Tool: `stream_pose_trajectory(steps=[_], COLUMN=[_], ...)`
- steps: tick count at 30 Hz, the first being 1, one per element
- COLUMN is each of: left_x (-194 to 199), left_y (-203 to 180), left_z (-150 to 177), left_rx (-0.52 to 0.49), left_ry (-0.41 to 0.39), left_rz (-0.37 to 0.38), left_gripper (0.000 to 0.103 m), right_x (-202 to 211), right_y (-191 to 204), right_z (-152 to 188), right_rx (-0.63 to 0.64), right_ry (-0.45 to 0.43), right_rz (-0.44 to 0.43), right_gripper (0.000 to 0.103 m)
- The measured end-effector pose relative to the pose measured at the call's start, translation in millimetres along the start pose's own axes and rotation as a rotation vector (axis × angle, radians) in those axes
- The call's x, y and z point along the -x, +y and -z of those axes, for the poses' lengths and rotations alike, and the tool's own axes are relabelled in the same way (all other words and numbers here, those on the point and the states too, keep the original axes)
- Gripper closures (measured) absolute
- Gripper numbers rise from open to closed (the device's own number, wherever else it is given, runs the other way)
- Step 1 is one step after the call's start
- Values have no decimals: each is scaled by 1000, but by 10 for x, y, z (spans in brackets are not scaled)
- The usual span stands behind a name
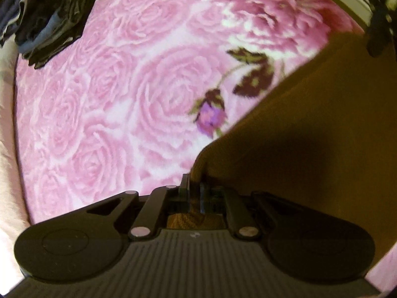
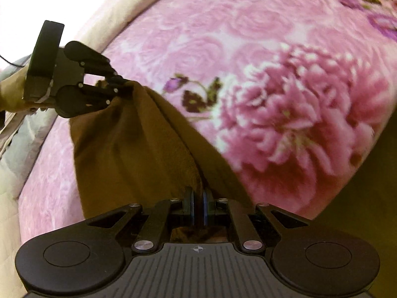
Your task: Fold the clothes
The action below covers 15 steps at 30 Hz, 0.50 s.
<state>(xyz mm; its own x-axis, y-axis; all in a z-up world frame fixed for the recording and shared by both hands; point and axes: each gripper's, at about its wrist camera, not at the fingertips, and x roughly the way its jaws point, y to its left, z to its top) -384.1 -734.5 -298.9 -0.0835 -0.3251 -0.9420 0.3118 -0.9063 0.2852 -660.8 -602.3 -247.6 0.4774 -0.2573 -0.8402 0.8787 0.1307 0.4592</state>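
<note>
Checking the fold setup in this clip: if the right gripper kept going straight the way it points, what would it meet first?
The right gripper is already shut on the brown cloth, so it meets that first. Beyond, along the taut fold, sits the left gripper, pinching the same cloth; past it, the pink floral blanket. Depth is uncertain.
</note>
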Motion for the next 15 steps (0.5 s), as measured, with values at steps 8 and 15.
stream_pose_trajectory(steps=[8,15], left_x=[31,396], left_y=[66,69], left_z=[10,218], left_rx=[97,257], left_ry=[-35,-97], left_rz=[11,-1], left_gripper=[79,74], right_x=[24,144], right_y=[-16,124], right_z=[-15,109], right_rx=[-21,-5], right_ry=[14,-28], right_rz=[45,78], right_gripper=[97,97])
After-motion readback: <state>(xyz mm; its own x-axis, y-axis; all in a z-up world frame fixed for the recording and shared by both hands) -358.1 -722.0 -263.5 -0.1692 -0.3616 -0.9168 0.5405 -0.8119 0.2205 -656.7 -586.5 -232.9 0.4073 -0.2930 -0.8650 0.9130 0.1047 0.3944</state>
